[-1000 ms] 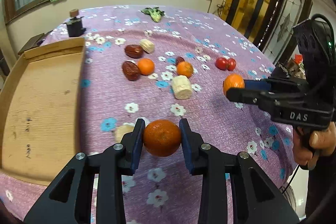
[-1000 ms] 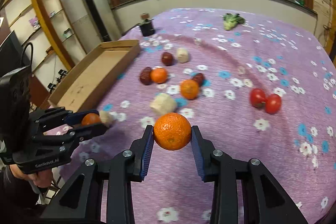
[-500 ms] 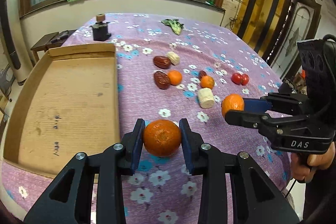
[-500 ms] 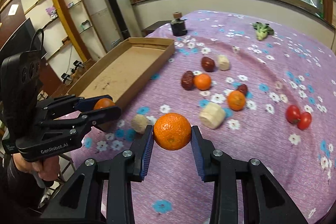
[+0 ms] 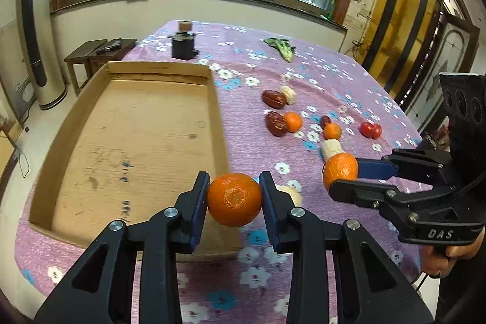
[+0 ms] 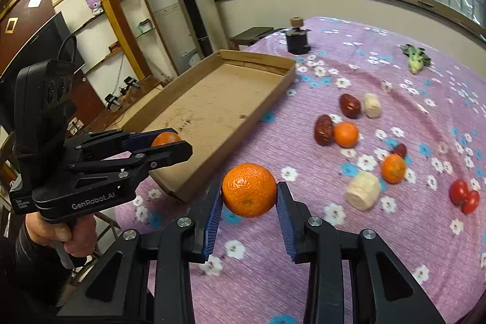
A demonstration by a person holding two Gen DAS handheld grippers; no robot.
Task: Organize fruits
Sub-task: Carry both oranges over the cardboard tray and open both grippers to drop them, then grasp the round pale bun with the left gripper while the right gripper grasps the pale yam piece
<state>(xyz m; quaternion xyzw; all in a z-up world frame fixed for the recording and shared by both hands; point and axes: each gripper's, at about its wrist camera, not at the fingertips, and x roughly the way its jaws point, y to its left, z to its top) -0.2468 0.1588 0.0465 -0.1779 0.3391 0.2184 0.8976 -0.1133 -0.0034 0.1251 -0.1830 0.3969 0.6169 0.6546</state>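
Observation:
My left gripper (image 5: 234, 199) is shut on an orange (image 5: 234, 199) and holds it in the air over the near right corner of the cardboard tray (image 5: 133, 141). My right gripper (image 6: 248, 193) is shut on another orange (image 6: 249, 189) above the purple cloth, just right of the tray (image 6: 218, 108). The right gripper with its orange (image 5: 340, 169) shows at the right of the left wrist view. The left gripper with its orange (image 6: 165, 138) shows at the left of the right wrist view. The tray holds nothing.
On the floral cloth lie two small oranges (image 6: 345, 134) (image 6: 393, 168), red dates (image 6: 323, 129), two cherry tomatoes (image 6: 464, 196), pale root pieces (image 6: 364, 194) and a green vegetable (image 6: 416, 58). A black device (image 6: 297, 41) stands behind the tray.
Both grippers have carried their oranges leftward, toward the cardboard tray. The left one now hangs over the tray's near corner. Both stay shut.

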